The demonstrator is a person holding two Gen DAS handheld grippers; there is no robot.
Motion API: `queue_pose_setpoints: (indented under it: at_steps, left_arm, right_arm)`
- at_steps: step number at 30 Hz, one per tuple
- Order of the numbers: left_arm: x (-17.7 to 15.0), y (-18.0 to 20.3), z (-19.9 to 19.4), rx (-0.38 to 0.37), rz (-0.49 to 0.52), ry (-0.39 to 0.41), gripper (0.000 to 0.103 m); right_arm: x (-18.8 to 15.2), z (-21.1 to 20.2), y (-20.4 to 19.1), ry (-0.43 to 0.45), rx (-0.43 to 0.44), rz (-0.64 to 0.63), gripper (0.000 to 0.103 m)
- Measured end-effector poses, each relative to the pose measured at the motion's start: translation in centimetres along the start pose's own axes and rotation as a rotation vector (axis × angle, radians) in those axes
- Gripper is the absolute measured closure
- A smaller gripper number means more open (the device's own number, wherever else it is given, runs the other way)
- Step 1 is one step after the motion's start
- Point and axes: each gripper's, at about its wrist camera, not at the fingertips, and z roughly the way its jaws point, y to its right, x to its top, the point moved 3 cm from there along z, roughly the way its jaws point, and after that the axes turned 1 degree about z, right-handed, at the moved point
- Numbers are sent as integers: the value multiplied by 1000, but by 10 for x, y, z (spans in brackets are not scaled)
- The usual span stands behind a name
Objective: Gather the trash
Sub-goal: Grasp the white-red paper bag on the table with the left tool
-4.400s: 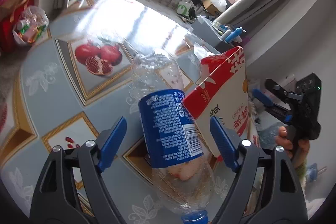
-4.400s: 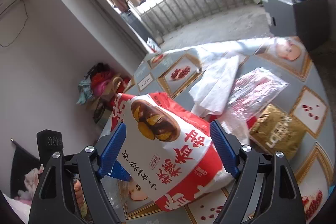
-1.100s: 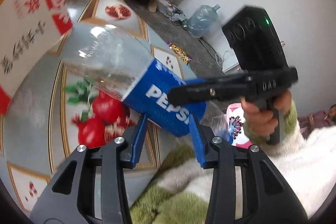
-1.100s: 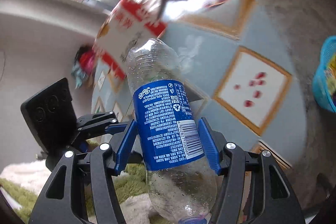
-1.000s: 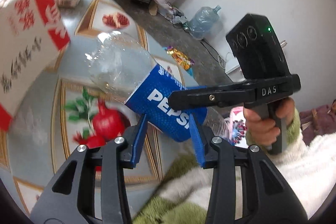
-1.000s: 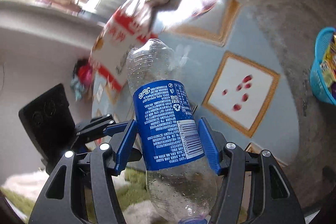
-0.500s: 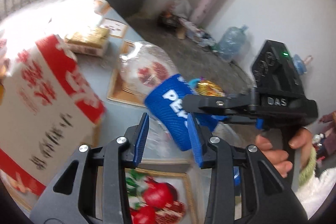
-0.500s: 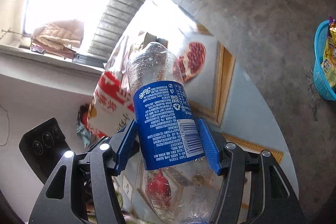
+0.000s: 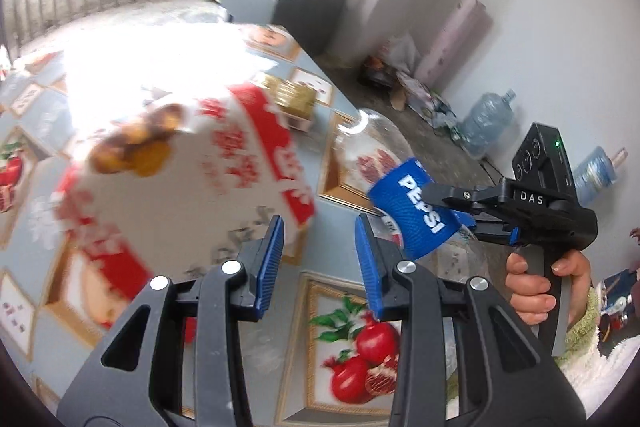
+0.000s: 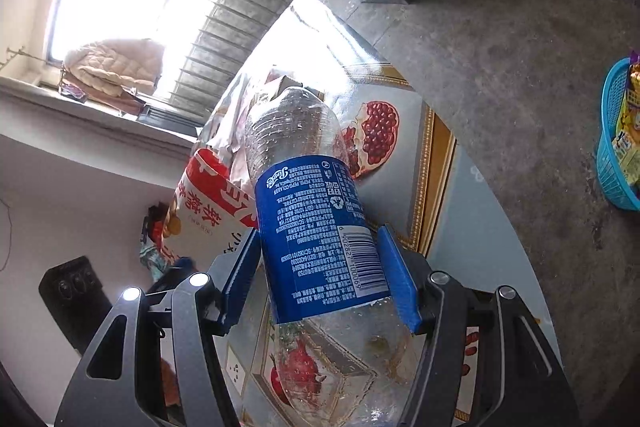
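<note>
Two grippers show at this moment, and only one has anything in it. The right gripper point(image 10: 320, 273) pinches an empty plastic bottle point(image 10: 316, 227) by its blue label, both blue pads pressed against the label's sides in the lower middle of the right wrist view, the clear ribbed base pointing up toward the centre of the frame and the neck end running down out of the bottom edge. In the left wrist view the same bottle point(image 9: 404, 203) sits right of centre, tilted, with the right gripper point(image 9: 444, 205) reaching in from the right edge and a hand point(image 9: 536, 287) wrapped around its black handle. The left gripper point(image 9: 320, 259) fills the lower middle of that view with its jaws partly spread and nothing between them; the bottle lies just beyond and to the right of its right pad, apart from it. A large red and white snack bag point(image 9: 188, 187), blurred, takes up the left centre of the left wrist view on the surface point(image 9: 344, 307), which carries a pale blue cloth printed with pomegranates. A gold packet point(image 9: 294, 99) lies beyond the bag, toward the upper centre. In the right wrist view a blue basket point(image 10: 616, 147) holding wrappers stands on the grey floor at the right edge, well apart from the bottle.
</note>
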Motion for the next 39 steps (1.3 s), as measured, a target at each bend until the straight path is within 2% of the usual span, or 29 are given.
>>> queue_pose_setpoints:
  at_steps: [8, 14, 16, 22, 27, 30, 32, 36, 39]
  left_arm:
    - [4, -40, -43, 103, -60, 93, 69]
    - [5, -57, -56, 131, -96, 118, 67]
    - [4, -62, -56, 140, -110, 122, 61]
    - [1, -67, -41, 150, -101, 101, 58]
    - [-2, -79, -27, 135, -141, 90, 58]
    - [-2, -83, -20, 124, -166, 85, 61]
    - [-2, -85, -16, 118, -166, 75, 67]
    - [-5, -86, -22, 127, -180, 71, 68]
    - [-7, -86, -36, 142, -178, 100, 65]
  right_arm:
    - [-1, 0, -5, 14, -29, -21, 44]
    - [0, 0, -9, 12, -55, -35, 44]
    - [0, 0, -10, 13, -62, -45, 44]
    - [1, 0, -12, 18, -78, -44, 44]
    - [0, 0, -13, 21, -87, -48, 44]
    - [0, 1, -15, 22, -89, -51, 44]
    - [0, 1, -15, 23, -87, -49, 44]
    - [0, 0, -16, 24, -84, -48, 44]
    - [0, 0, -15, 23, -77, -47, 44]
